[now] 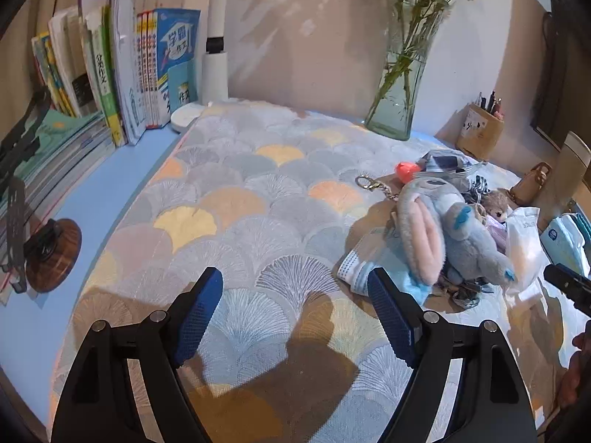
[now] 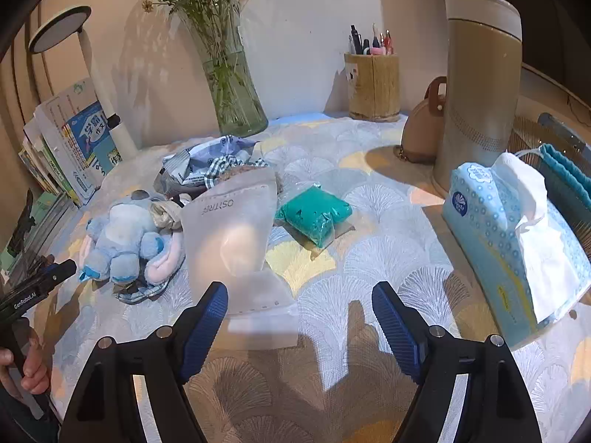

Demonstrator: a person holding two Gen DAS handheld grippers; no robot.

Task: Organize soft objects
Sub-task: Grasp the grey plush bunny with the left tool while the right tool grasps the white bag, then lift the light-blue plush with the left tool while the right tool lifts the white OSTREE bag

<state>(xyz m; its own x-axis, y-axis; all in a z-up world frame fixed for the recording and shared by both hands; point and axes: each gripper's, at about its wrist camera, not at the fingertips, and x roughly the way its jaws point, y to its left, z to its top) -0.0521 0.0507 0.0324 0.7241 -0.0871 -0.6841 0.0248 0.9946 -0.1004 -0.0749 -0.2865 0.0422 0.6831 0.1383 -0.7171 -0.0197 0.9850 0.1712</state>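
A blue plush toy [image 1: 454, 236] [image 2: 122, 236] with pink ears lies in a heap of soft things on the patterned mat [image 1: 240, 192]. Beside it are a white translucent pouch [image 2: 231, 232], a teal bundle in a clear bag [image 2: 314, 216], a checked cloth [image 2: 221, 164] and a small brown-haired doll [image 1: 496, 203]. My left gripper [image 1: 295, 295] hovers open over bare mat, left of the heap. My right gripper [image 2: 300, 304] is open above the pouch's near edge, nothing between its fingers. The left gripper's tip [image 2: 55, 273] shows at the left of the right wrist view.
Books [image 1: 110, 74] and a white lamp [image 1: 216, 55] stand at the back left. A glass vase [image 2: 232, 85], a wooden pen holder [image 2: 373, 86], a tall beige flask [image 2: 476, 85], a small tan bag [image 2: 424, 133] and a tissue pack [image 2: 509, 243] stand along the back and right.
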